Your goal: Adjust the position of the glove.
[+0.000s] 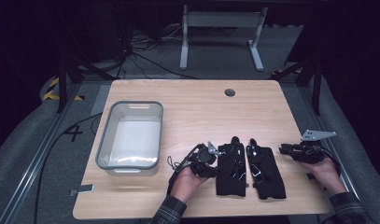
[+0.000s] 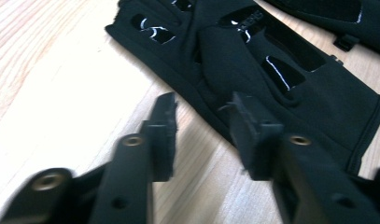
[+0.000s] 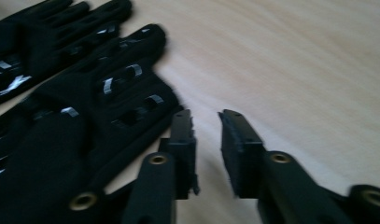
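The jaws of the left gripper (image 2: 201, 121) are seen spread with nothing between them, one jaw lying over the edge of the left glove (image 2: 281, 79) and the other over bare wood. The jaws of the right gripper (image 3: 206, 135) are likewise parted and empty, held just beside the outer edge of the right glove (image 3: 85, 121), whether touching it cannot be told.

In the high view the left gripper (image 1: 211, 156) is placed against the left side of the left glove (image 1: 231, 165), and the right gripper (image 1: 290, 150) is held near the right glove (image 1: 264, 170) with a strip of wood between them. Both black gloves are laid flat side by side at the near edge of the surface (image 1: 197, 100), fingers pointing away from the person.

Nothing is judged to have been picked up yet: both gloves are lying untouched by a closed grip, and the grey plastic bin (image 1: 130, 137) to the left is seen empty. If the gloves are meant for the bin, the grasping, carrying and dropping are all left to be done.

The wood between gloves and bin is bare, so no obstacle is met there. A round cable hole (image 1: 229, 92) is set far back, and a white desk frame (image 1: 220, 32) is stood on the floor beyond.
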